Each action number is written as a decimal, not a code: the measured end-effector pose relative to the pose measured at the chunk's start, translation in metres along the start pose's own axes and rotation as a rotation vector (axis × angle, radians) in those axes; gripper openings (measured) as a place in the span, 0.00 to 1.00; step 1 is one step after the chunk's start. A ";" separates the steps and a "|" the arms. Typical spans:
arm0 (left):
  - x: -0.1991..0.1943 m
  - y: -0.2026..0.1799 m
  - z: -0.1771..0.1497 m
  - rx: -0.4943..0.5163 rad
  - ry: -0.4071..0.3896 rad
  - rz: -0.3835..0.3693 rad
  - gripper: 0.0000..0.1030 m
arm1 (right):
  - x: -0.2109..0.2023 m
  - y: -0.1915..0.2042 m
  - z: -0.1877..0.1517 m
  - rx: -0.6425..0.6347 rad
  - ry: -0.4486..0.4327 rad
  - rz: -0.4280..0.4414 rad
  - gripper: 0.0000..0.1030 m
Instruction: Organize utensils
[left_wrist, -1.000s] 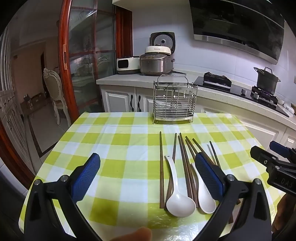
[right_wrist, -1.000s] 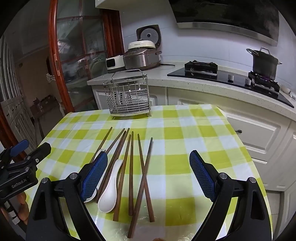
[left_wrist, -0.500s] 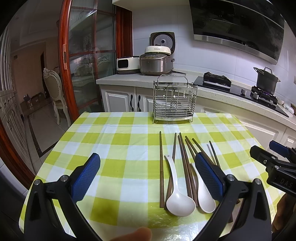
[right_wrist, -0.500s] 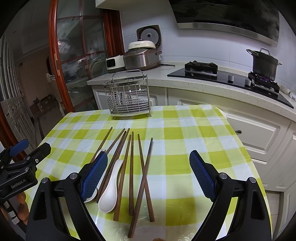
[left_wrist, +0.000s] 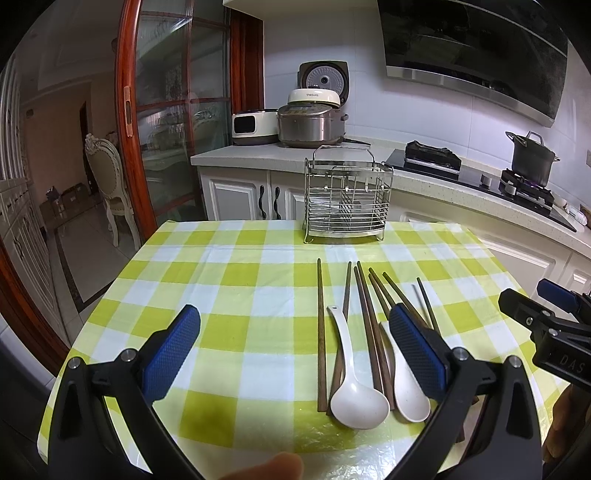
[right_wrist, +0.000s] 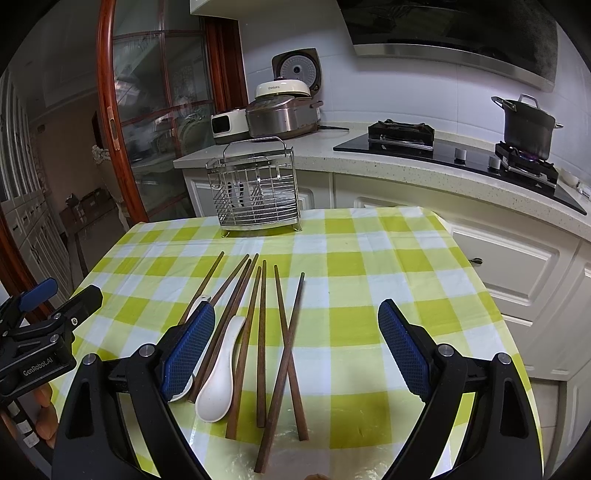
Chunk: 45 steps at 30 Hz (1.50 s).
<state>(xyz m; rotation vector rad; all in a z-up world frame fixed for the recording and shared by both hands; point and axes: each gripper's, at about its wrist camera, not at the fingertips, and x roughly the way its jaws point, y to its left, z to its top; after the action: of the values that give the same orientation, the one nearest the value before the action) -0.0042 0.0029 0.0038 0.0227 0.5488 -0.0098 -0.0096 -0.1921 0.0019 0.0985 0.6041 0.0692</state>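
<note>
1. The left gripper (left_wrist: 295, 347) hovers above the table's near edge, jaws wide apart, holding nothing.
2. The right gripper (right_wrist: 297, 347) hovers likewise, jaws wide apart and empty.
3. Wooden chopsticks (right_wrist: 261, 332) and two white spoons (left_wrist: 354, 387) lie loosely fanned on the checked tablecloth (left_wrist: 229, 295) toward its near edge.
4. A wire utensil rack (left_wrist: 347, 199) stands upright at the table's far edge.

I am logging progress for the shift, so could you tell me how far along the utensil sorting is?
Nothing looks done: the wire rack holds none of these utensils. Nothing is in hand; the left gripper and right gripper are both open. All remains: both white spoons and the wooden chopsticks lie on the checked tablecloth.
</note>
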 end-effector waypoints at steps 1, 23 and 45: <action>0.000 0.000 0.000 0.000 0.001 -0.001 0.96 | 0.000 0.000 0.000 0.000 0.000 -0.001 0.82; 0.004 -0.001 -0.004 -0.001 0.016 -0.005 0.96 | 0.000 0.000 0.000 0.001 0.003 -0.001 0.82; 0.004 -0.001 -0.003 -0.001 0.017 -0.005 0.96 | 0.001 -0.001 0.001 0.001 0.006 -0.001 0.82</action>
<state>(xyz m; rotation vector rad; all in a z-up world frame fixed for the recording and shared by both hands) -0.0022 0.0017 -0.0005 0.0200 0.5656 -0.0145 -0.0083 -0.1930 0.0021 0.0990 0.6106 0.0679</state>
